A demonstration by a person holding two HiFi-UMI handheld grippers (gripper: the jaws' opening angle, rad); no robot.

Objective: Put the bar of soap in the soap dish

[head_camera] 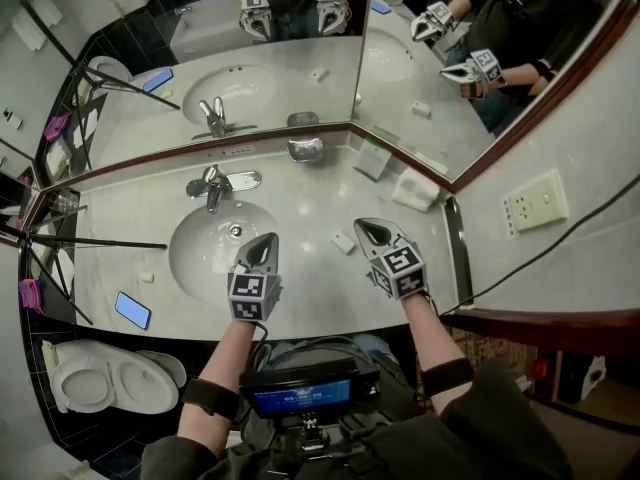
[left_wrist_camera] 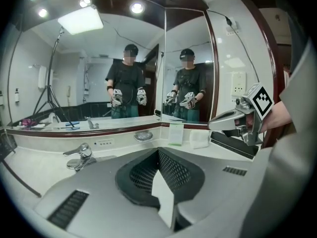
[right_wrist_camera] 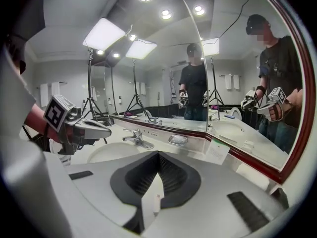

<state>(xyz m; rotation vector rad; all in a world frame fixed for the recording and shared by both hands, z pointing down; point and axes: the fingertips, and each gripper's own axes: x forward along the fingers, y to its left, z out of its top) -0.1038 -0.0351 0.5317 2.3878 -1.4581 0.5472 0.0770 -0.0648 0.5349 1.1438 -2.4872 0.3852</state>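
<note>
Pale stone counter. Left tongs and right tongs are both pressed together, with nothing between them. Bar of soap lies flat on the counter between the two, just right of the sink. Soap dish sits far, against the mirror.

Risks: the thin, slick bar may squirt from a pinch and skid into the sink. A tilted release could slide it off the shallow dish.

Count: one bar, one dish, one sink, one tap, one phone, two tongs.

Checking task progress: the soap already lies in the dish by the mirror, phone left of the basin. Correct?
No. The head view shows the soap on the counter right of the basin, not in the dish. The phone is left of the basin.
</note>
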